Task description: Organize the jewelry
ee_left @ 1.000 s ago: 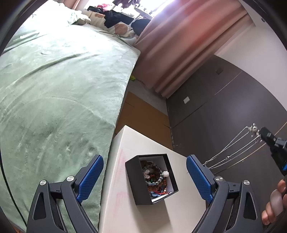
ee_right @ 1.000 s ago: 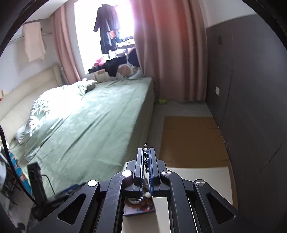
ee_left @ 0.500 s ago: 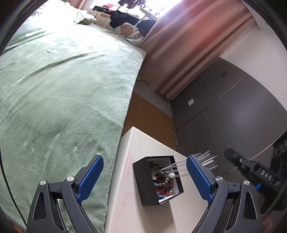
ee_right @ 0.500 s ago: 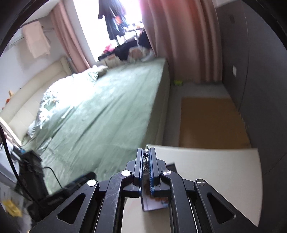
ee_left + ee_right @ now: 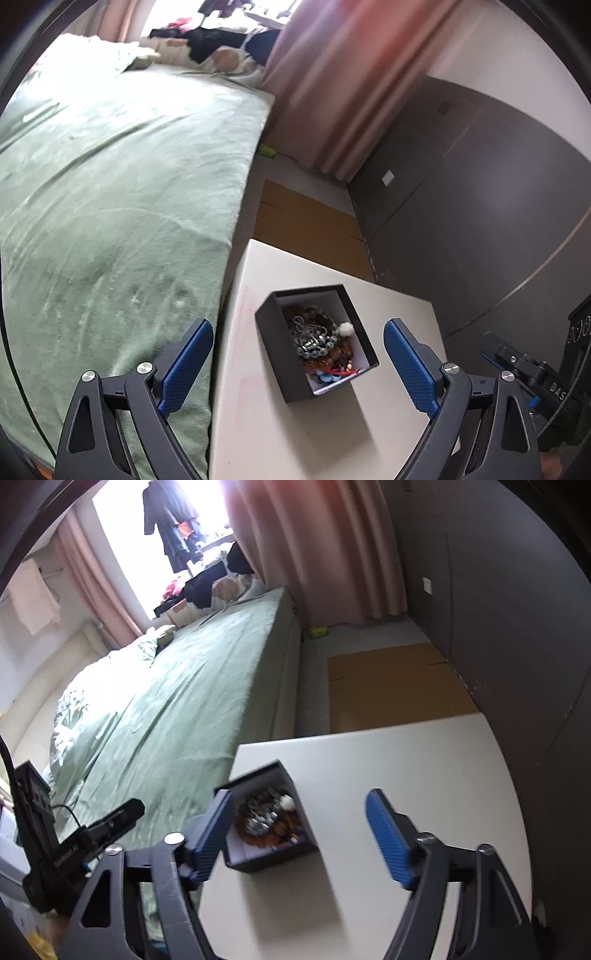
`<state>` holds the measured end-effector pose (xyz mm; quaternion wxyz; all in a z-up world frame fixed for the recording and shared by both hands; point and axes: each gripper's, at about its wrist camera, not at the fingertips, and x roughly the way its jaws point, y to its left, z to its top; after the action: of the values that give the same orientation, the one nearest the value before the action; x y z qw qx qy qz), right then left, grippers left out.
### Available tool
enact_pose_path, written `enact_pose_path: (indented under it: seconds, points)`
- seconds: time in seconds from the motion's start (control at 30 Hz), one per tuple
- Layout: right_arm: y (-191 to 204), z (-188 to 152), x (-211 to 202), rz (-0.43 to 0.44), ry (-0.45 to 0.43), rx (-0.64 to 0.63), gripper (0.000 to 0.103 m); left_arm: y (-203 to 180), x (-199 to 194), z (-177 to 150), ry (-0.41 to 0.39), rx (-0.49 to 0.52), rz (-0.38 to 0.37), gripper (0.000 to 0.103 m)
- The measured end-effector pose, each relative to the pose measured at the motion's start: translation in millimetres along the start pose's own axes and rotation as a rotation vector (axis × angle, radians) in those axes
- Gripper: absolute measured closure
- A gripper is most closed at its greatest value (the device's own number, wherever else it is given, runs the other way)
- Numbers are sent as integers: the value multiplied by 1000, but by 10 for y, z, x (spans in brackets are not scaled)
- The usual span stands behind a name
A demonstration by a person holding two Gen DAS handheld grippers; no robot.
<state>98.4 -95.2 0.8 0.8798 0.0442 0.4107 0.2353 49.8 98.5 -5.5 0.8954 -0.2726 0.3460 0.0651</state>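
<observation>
A small black box (image 5: pixel 277 354) with a white lining stands on a white table (image 5: pixel 399 310). It holds several beaded bracelets and a silver chain (image 5: pixel 308 334) lying on top. My left gripper (image 5: pixel 297 356) is open and empty, its blue pads on either side of the box from above. My right gripper (image 5: pixel 299 832) is open and empty just above the box (image 5: pixel 273 853), with the chain (image 5: pixel 262 814) inside. The right gripper's body shows at the right edge of the left wrist view (image 5: pixel 517 365).
A bed with a green cover (image 5: pixel 110 184) runs along the table's left edge. A brown cardboard sheet (image 5: pixel 310 229) lies on the floor beyond the table. Dark wall panels (image 5: pixel 480 206) stand on the right, pink curtains (image 5: pixel 351 81) behind.
My right gripper was shut on the silver chain and held it up. It moved down over the box and opened, and the chain now lies in the box.
</observation>
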Motion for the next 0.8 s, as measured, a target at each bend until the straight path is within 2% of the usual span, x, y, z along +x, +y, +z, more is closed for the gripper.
enact_pose_path:
  seconds: [0.17,0.3,0.43,0.6,0.7,0.8]
  points:
    - [-293,-180,-180,-78,-13,22,13,-310,19,-104,11,118,-2,6]
    - [-514,-304,-344,-98,-27,53,0,-541,48,-195,21,191,1,2]
    - [-725,-443,-464,-133,-46,46,0,-709,72,-304,35,222,3,0]
    - [-972,-482,-501,-111,-35,82,0,-885,7,-479,13,269,31,0]
    - [-1011,-524,-524,-144,-29,59,0,-954,-34,-552,0,272,23,0]
    - [-1027,-539,-594,-114,-40,35,0,-1036,-88,-629,-24,292,26,0]
